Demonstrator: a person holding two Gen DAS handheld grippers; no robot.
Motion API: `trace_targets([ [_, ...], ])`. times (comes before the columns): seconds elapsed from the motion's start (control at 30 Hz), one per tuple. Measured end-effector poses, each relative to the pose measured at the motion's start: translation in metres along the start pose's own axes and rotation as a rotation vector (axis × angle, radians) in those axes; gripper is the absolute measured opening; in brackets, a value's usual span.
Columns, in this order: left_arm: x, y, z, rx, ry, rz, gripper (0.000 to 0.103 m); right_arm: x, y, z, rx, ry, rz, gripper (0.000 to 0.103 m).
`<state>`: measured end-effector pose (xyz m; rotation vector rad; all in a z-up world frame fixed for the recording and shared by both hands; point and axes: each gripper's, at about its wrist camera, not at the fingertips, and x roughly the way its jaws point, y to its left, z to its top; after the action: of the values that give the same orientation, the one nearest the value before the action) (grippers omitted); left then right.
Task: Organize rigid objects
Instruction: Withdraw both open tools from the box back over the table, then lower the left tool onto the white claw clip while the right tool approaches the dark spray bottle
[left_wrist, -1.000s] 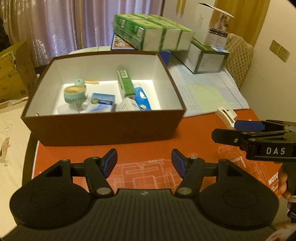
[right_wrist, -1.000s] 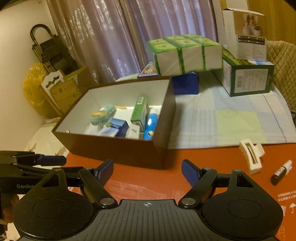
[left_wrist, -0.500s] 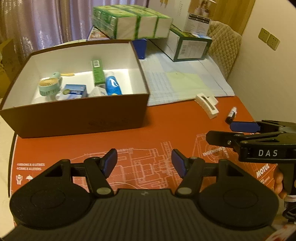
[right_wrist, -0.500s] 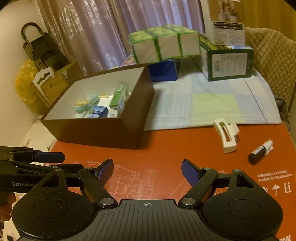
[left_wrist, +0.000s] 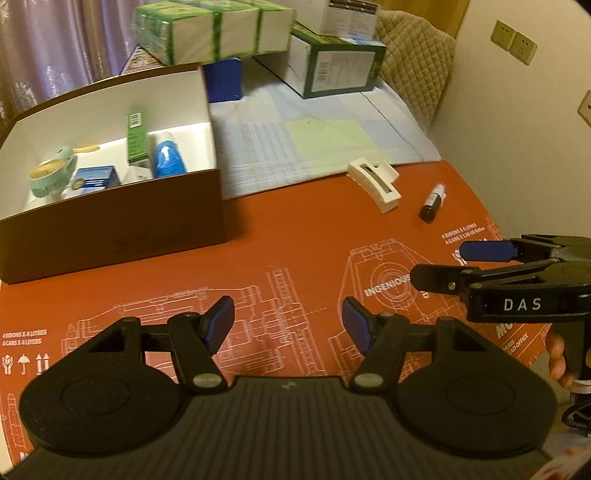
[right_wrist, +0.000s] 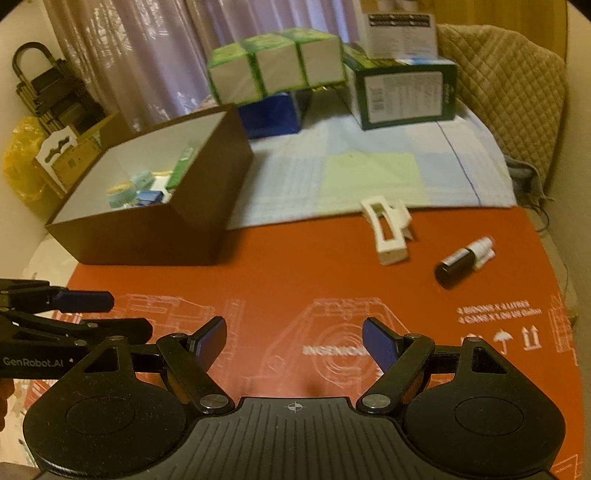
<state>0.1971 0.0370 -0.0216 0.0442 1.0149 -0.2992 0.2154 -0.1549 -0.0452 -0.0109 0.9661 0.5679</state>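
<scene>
Both grippers have swung rightward across the counter since a second ago, so the brown box (left_wrist: 110, 229) that filled the middle of each view now sits off to the left, and the white hair clip (left_wrist: 375, 182) and the small dark bottle (left_wrist: 432, 203) have come fully into the left wrist view. The left gripper (left_wrist: 288, 325) hangs over the orange mat (left_wrist: 295, 251) with its blue-padded fingers apart and nothing between them. The right gripper (right_wrist: 293, 341) also hangs over the mat, its fingers spread a little wider and likewise empty; from the left wrist view it shows side-on at the right edge, with part of the hand (left_wrist: 557, 356) that holds it visible below. The hair clip lies on the mat just in front of the pale checked cloth (right_wrist: 369, 177), and the bottle lies on its side near it, to the right, apart from the clip. Both are well ahead of the right gripper's fingers and untouched. Inside the box are a small mint handheld fan (left_wrist: 50, 177), a blue carton (left_wrist: 94, 179), a green carton (left_wrist: 136, 138) leaning upright and a blue-and-white tube (left_wrist: 168, 155). Behind the box stand stacked green-and-white packs (right_wrist: 277, 70), a dark blue box (right_wrist: 271, 116) and a green-edged carton (right_wrist: 404, 94).
</scene>
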Motion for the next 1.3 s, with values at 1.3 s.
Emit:
trace_targets([
  [1.3,0.132,-0.109,0.075,0.103,0.020,-0.093,0.061,0.028,-0.148,0.008,-0.068,-0.093,-0.125,0.078],
])
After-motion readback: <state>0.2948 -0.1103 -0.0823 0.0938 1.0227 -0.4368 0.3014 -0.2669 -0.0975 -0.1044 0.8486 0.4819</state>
